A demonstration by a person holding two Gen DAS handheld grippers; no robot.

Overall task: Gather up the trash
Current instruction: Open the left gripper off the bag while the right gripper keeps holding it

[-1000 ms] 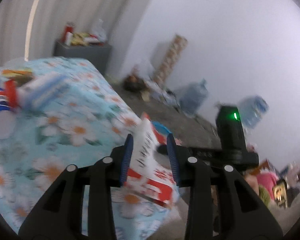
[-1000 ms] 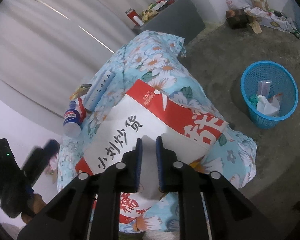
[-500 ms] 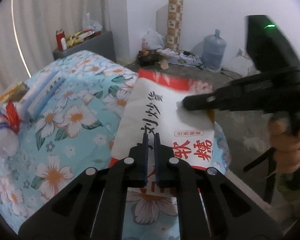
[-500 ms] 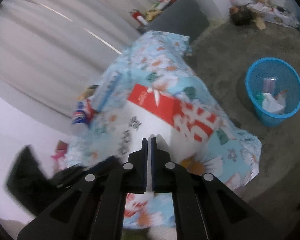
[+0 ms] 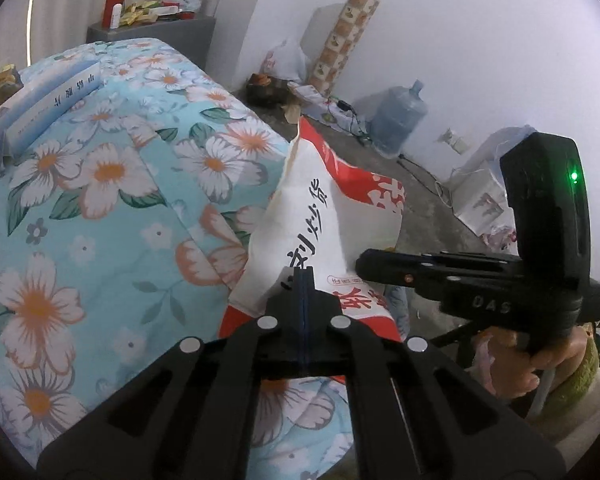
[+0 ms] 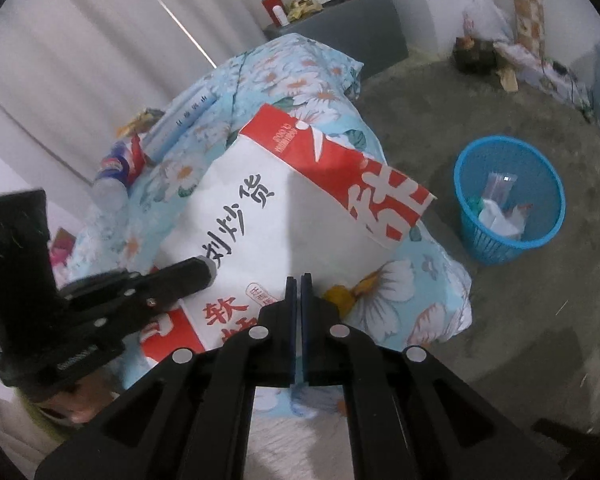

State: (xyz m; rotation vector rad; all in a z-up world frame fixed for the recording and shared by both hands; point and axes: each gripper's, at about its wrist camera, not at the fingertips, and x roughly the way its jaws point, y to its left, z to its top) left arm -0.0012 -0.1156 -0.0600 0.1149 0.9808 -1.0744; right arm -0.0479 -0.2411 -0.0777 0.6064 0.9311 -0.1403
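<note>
While both claws pinch the same white-and-red snack bag, each view adds something of its own. The left gripper is clenched on the bag's near edge, and the right gripper comes in from its right side, its tip against the bag. The right wrist view shows the right gripper closed on the bag's lower edge, with a blue mesh basket on the floor to its right, holding crumpled scraps. The bag is thin, creased film lying over a soft flowered quilt. Ahead and left of the left claw rests a long, flat-sided box.
</note>
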